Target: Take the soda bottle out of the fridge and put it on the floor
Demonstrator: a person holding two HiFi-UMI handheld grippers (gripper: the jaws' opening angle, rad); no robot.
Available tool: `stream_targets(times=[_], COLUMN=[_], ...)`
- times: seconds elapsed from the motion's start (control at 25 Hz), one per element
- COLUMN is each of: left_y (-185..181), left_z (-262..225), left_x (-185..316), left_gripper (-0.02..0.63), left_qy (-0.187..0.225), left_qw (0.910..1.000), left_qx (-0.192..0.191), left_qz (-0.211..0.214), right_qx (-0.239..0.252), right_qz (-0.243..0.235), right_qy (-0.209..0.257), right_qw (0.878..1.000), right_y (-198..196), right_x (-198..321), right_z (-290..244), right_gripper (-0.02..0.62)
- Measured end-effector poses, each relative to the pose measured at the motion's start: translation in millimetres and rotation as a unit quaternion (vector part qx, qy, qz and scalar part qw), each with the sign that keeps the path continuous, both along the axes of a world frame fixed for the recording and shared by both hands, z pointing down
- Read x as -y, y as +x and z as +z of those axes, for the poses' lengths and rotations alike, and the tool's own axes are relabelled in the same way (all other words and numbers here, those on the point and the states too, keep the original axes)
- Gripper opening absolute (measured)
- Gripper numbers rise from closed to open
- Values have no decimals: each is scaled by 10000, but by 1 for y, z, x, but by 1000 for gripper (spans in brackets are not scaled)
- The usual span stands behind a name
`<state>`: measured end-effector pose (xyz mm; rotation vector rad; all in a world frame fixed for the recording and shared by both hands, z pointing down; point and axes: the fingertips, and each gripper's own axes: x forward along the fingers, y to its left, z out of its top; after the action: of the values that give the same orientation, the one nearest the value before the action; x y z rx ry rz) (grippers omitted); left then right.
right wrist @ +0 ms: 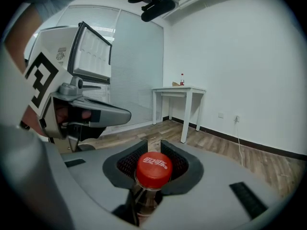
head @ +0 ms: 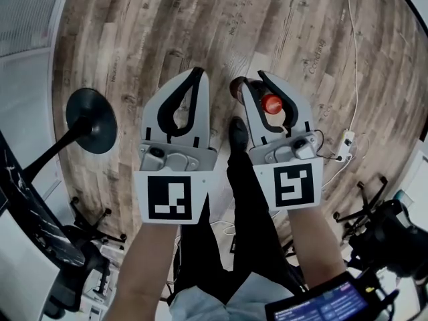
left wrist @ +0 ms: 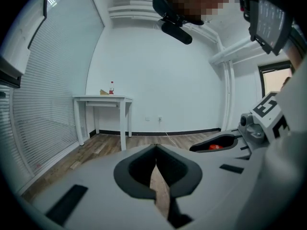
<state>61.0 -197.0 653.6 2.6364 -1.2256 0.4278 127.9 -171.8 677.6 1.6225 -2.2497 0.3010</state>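
Observation:
The soda bottle [right wrist: 154, 166] has a red cap and dark contents, and it hangs by its neck between the black pads of my right gripper [right wrist: 151, 143], which is shut on it. In the head view the red cap [head: 271, 103] shows inside the right gripper [head: 258, 77], above the wooden floor [head: 221, 25]. The bottle's lower part is hidden by the jaws. My left gripper [head: 198, 74] is level with it on the left. Its jaws are shut tip to tip with nothing between them, as the left gripper view shows [left wrist: 156, 146]. The fridge [right wrist: 91, 51] stands at the left with its door open.
A black round stand base [head: 92, 120] is on the floor at the left, and a power strip with a white cable [head: 346, 146] at the right. The person's shoe [head: 238, 134] is between the grippers. A white table [left wrist: 103, 99] by the wall carries a small bottle [left wrist: 112, 87].

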Motion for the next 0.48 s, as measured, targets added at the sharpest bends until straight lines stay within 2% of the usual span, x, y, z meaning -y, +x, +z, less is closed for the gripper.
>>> stream_targets(times=[0.2, 0.48], left_y=[2, 6], left_z=[28, 71], left_x=[6, 7], left_gripper=[15, 15], left_qy=[86, 71], left_qw=[9999, 10000], left_qx=[-20, 34], left_qz=[-122, -21], right_qx=[8, -41], right_qz=[1, 107], right_qy=[-17, -76], right_qw=[10000, 9999], right_y=[2, 8], right_x=[1, -3], right_z=[29, 74], right_gripper=[98, 98])
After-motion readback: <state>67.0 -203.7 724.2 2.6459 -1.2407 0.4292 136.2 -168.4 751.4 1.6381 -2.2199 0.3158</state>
